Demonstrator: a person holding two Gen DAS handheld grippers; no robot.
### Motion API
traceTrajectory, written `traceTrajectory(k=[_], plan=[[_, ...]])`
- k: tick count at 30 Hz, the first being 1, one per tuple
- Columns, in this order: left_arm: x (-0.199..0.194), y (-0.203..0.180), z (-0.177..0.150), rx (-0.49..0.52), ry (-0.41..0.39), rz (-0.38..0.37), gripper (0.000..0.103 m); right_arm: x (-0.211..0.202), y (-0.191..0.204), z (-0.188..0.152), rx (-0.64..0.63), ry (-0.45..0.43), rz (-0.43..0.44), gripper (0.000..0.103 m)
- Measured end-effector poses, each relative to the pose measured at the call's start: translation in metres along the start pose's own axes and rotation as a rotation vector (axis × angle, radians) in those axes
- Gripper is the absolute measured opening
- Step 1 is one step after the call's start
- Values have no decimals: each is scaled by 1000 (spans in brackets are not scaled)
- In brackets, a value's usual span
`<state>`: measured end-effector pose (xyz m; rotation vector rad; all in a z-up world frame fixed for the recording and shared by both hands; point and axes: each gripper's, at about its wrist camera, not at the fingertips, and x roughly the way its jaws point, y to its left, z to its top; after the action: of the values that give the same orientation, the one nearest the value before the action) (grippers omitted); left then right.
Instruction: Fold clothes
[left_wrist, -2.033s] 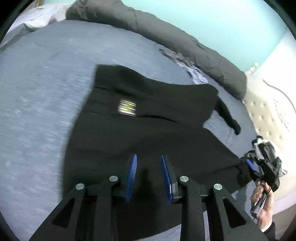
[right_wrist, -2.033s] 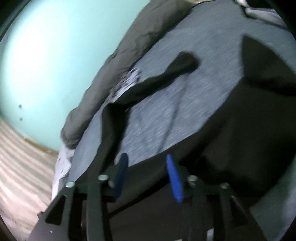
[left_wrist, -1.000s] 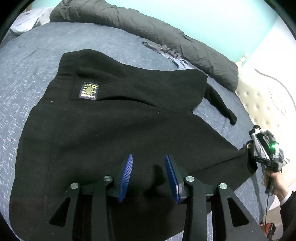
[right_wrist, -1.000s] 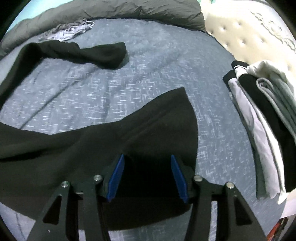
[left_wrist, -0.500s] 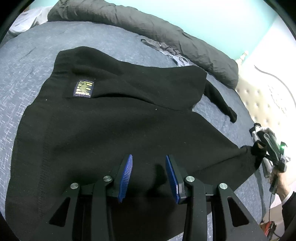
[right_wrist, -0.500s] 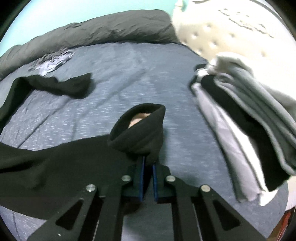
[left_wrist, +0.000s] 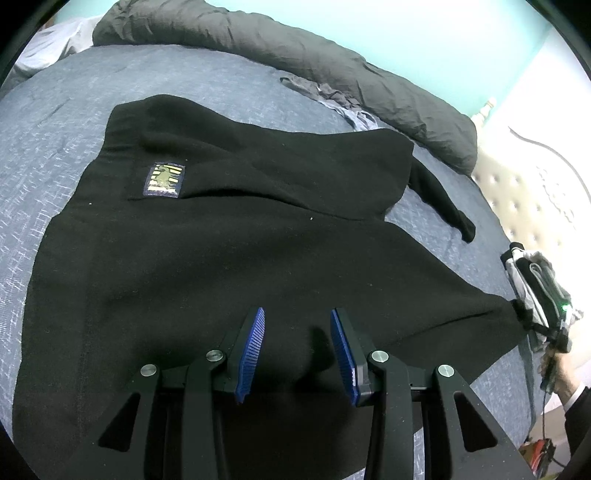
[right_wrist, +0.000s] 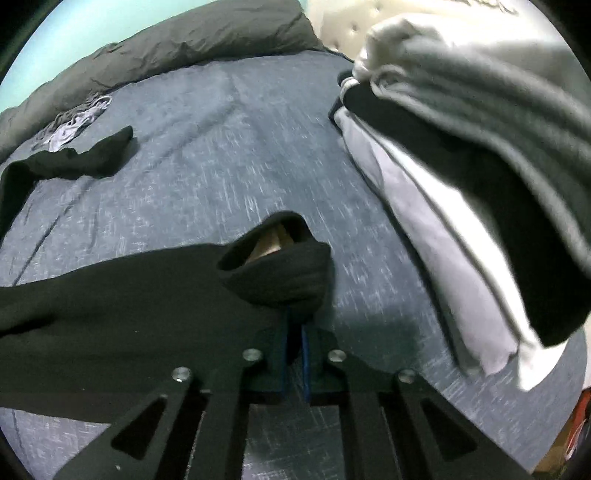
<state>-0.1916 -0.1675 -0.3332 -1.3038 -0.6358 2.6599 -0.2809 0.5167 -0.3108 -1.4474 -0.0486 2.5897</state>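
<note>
1. I have a black sweater (left_wrist: 229, 266) spread flat on the blue bedspread (left_wrist: 55, 122), one sleeve (left_wrist: 439, 195) lying toward the headboard.
2. My left gripper (left_wrist: 297, 347) hovers over the sweater's near hem, its jaws partly apart with nothing between them.
3. My right gripper (right_wrist: 293, 332) pinches the other sleeve's cuff (right_wrist: 280, 273); its jaws are easing slightly apart with cloth between them, so I judge the hold thin.
4. Risk: if that easing continues, the cuff slips out mid-fold and the sleeve drops crooked.
5. Risk: the stack of folded clothes (right_wrist: 461, 155) sits just beside the cuff; swinging wide could topple it.
6. Risk: with the hem unpinned, pulling the sleeve may drag the whole sweater.
</note>
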Motion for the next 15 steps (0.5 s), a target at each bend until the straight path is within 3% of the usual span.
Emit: traceTrajectory(k=[3, 7, 11, 13, 15], plan=[[-3, 1, 2, 3, -5, 2, 41, -3, -3, -6, 14, 1, -45, 27], [-7, 4, 1, -4, -13, 4, 41, -16, -12, -11, 39, -27, -78, 27], [-10, 7, 1, -10, -16, 6, 41, -42, -24, -11, 72, -110, -51, 29], [-12, 8, 1, -9, -18, 7, 41, -46, -25, -8, 63, -126, -9, 49], [-15, 9, 0, -6, -17, 11, 41, -41, -21, -2, 41, -117, 15, 52]])
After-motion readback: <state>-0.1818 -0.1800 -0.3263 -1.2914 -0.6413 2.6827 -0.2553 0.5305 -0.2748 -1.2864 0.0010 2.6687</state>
